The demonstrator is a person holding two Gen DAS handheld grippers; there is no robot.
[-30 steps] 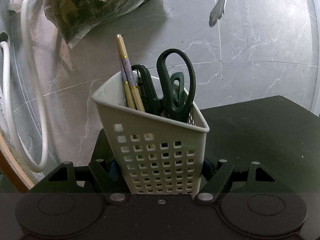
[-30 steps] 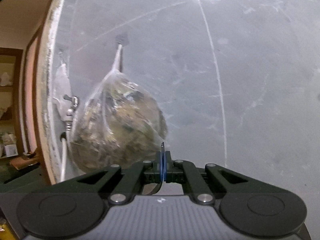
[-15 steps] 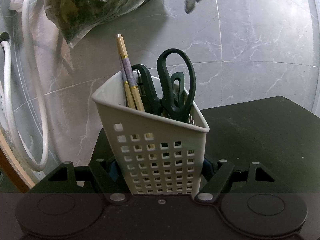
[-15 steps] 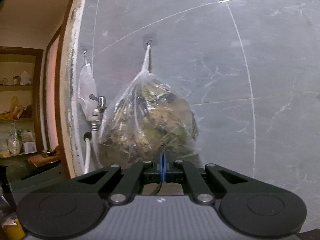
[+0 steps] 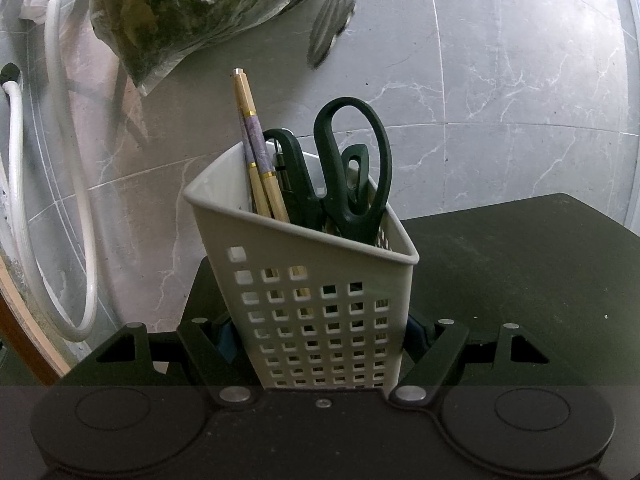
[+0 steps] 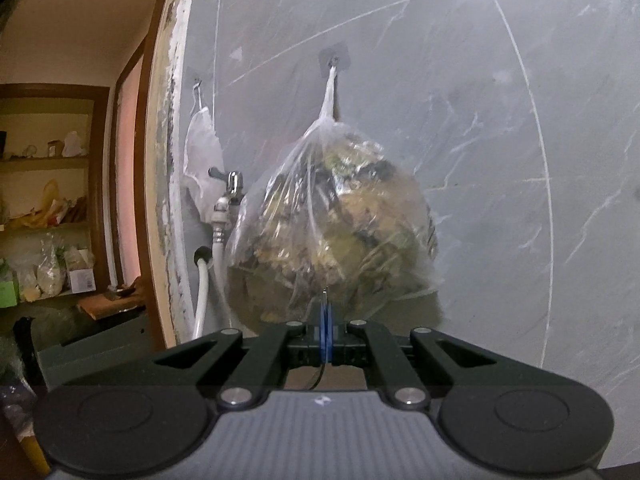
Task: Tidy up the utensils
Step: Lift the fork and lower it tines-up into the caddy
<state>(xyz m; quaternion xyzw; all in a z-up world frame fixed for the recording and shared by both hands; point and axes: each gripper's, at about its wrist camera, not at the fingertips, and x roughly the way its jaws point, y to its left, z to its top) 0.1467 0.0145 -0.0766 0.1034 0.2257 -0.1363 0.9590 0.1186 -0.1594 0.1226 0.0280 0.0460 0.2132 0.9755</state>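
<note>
The room is walled in large grey marble-look tiles (image 5: 520, 80) with thin pale grout lines. A clear plastic bag of dried brownish-green leaves (image 6: 336, 232) hangs from an adhesive hook on the wall. To its left are a chrome tap (image 6: 234, 184), a white hose (image 5: 60, 160) that loops down the wall, and a small white bag on a second hook. At the far left, a brown-framed doorway (image 6: 120, 160) opens onto wooden shelves (image 6: 44, 224) crowded with packets.

A dark, matte green tabletop (image 5: 520, 280) runs along the foot of the wall. The left tongs (image 5: 320, 344) are clamped on the lower sides of a pale grey perforated plastic utensil basket (image 5: 316, 296), which sits upright over the tabletop's left part, near the wall. In the basket stand dark green-handled scissors (image 5: 356, 168), gold and purple chopsticks (image 5: 256, 148) and another dark-handled tool.

The right tongs (image 6: 326, 320) are clenched on a thin metal utensil seen edge-on. In the left wrist view a ridged metal utensil end (image 5: 332, 20) hangs above the basket, in front of the bag.
</note>
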